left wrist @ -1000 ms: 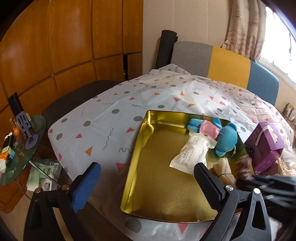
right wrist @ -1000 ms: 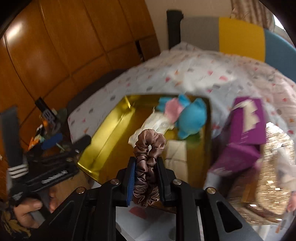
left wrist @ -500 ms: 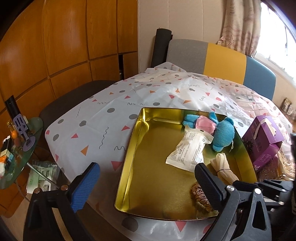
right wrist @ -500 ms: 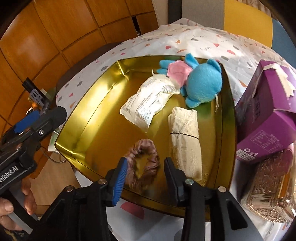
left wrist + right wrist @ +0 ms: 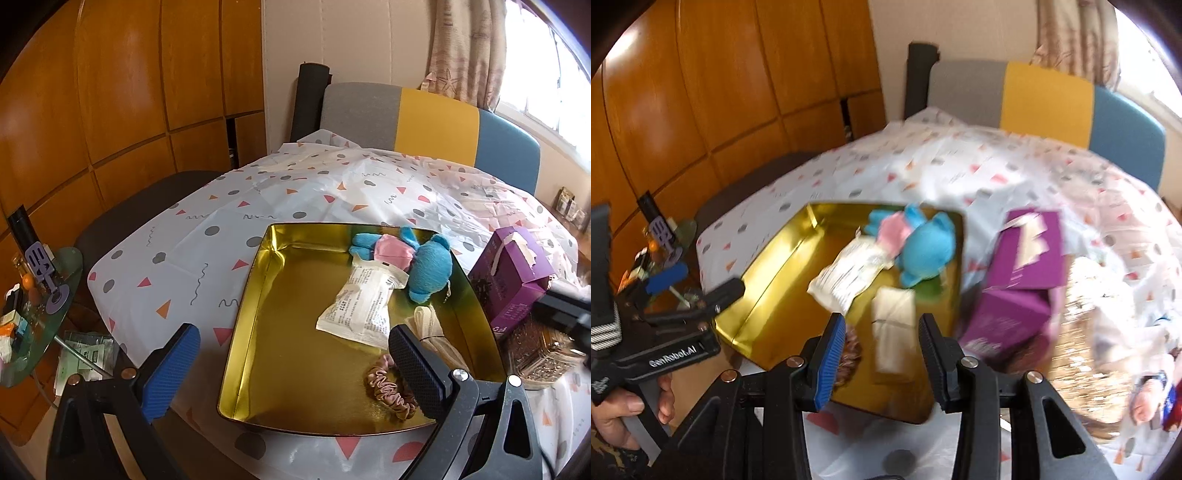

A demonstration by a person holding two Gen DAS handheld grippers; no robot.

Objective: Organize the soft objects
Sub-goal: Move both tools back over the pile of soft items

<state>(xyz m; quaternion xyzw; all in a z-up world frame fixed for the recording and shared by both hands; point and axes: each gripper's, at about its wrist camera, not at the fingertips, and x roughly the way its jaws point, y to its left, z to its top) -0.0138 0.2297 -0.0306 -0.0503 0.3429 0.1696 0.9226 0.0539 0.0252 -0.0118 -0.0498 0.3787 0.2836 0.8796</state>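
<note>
I see my right gripper (image 5: 881, 347), jaws part-open & empty, w/ scrunchie (image 5: 388, 384) lower left of it in gold tray (image 5: 251, 295); left gripper (image 5: 295, 354) wide, idle.

surface: patterned tablecloth (image 5: 229, 236) | on it: gold tray (image 5: 258, 295), purple box (image 5: 513, 280), glittery box (image 5: 539, 354)

Blurred throughout in the right wrist view, smearing the purple box (image 5: 1019, 295) and glittery container (image 5: 1082, 332) right of the fingers. Half hidden behind the left gripper's dark finger (image 5: 417, 369): scrunchie (image 5: 388, 387) and cream roll (image 5: 432, 328).
</note>
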